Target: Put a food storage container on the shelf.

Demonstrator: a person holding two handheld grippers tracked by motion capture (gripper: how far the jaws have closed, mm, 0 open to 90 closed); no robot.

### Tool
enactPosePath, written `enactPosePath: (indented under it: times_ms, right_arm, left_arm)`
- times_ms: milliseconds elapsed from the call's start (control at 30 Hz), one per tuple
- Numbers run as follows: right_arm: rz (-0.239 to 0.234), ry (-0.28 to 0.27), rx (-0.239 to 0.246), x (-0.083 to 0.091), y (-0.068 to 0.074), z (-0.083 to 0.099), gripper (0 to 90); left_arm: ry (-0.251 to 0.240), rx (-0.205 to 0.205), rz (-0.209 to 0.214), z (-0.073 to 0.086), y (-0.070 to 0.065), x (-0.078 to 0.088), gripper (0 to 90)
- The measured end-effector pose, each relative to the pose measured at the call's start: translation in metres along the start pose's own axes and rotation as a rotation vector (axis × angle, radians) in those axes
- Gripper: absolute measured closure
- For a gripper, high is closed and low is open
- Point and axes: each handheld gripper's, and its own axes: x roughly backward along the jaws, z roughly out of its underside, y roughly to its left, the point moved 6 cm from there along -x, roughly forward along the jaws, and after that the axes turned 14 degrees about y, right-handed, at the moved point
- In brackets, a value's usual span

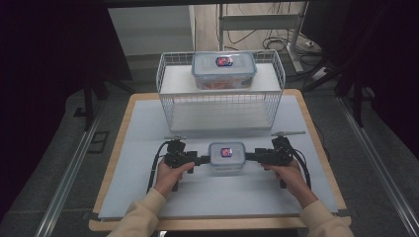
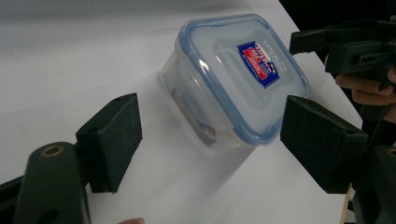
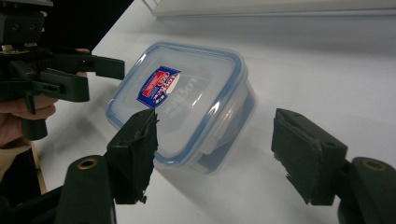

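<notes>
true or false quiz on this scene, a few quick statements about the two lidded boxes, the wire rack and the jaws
1. The small clear plastic box with a blue-rimmed lid sits on the white table cover between the two grippers. True.
2. The left gripper is clamped on that box. False: its jaws stand open, clear of the box.
3. A larger clear lidded box rests on the top shelf of the white wire rack. True.
4. The small box's lid is off. False: the lid is on, its red and blue label facing up.
5. The right gripper has its jaws shut. False: they are open, with the box ahead of them.
</notes>
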Motion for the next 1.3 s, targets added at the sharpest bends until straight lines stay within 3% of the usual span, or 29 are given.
enactPosePath:
  times_ms: [67, 133, 267, 500, 633, 767, 1133, 1300]
  right_arm:
    - [-0.015, 0.011, -0.010, -0.004, 0.000, -0.002, 29.5]
    - [-0.024, 0.020, -0.015, -0.009, 0.000, -0.004, 28.7]
    - [-0.041, 0.035, -0.018, -0.015, 0.003, -0.008, 27.5]
    - [-0.061, 0.061, -0.043, -0.025, 0.002, -0.011, 26.1]
    - [-0.085, 0.080, -0.066, -0.029, 0.001, -0.010, 26.1]
    - [-0.101, 0.101, -0.077, -0.033, 0.000, -0.009, 30.8]
    - [-0.138, 0.092, -0.097, -0.027, 0.000, -0.004, 44.6]
    - [-0.120, 0.067, -0.061, -0.021, 0.005, 0.001, 48.2]
  left_arm:
    - [0.002, 0.016, 0.008, -0.003, 0.000, -0.003, 21.7]
    - [0.009, 0.010, -0.002, -0.006, 0.001, -0.005, 21.8]
    - [0.019, 0.012, 0.020, -0.012, -0.002, -0.014, 22.2]
    - [0.062, 0.013, 0.036, -0.011, -0.002, -0.026, 24.5]
    - [0.076, 0.024, 0.071, -0.010, -0.003, -0.028, 26.5]
    - [0.083, 0.034, 0.111, -0.009, -0.005, -0.030, 31.0]
    - [0.062, 0.030, 0.122, -0.007, -0.006, -0.023, 41.9]
    - [0.039, 0.006, 0.113, -0.002, -0.010, -0.020, 46.5]
